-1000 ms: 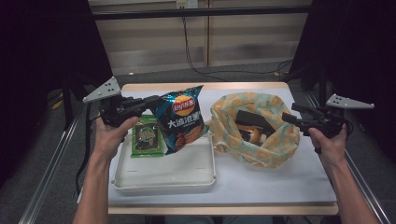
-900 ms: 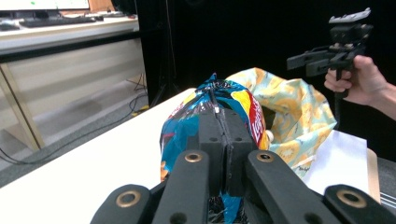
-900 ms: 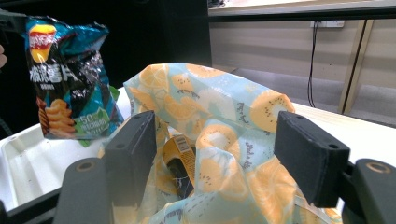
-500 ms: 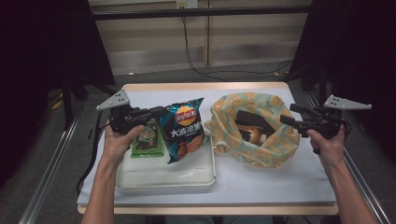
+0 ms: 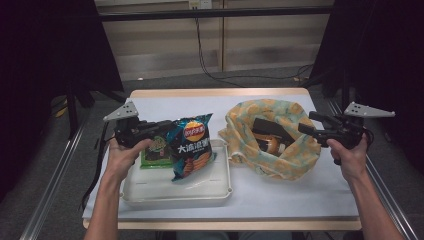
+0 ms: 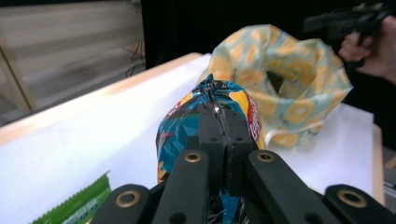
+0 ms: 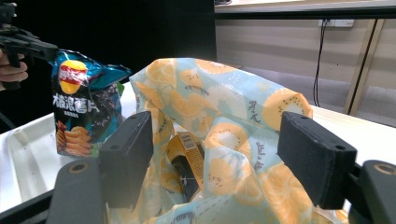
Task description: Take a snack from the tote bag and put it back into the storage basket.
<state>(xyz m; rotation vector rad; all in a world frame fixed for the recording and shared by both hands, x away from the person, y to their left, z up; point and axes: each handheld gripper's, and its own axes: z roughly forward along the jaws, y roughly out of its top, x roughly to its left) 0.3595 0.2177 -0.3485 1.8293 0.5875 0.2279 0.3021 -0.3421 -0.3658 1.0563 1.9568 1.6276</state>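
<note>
Chip bag (image 5: pixel 192 146) is pinched at its top seam by left gripper (image 5: pixel 162 128), above tray (image 5: pixel 175 192). Thin-foil slip risked; right gripper (image 5: pixel 306 125) spread, idle.

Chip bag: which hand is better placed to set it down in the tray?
Left. The left tool is already shut on the chip bag over the white tray; the right tool stands open at the patterned bag.

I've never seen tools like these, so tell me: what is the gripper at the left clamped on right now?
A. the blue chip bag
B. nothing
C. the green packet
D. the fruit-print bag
A. The left gripper has its black jaws pressed together on the crimped edge of the blue chip bag, holding it upright over the white tray.
</note>
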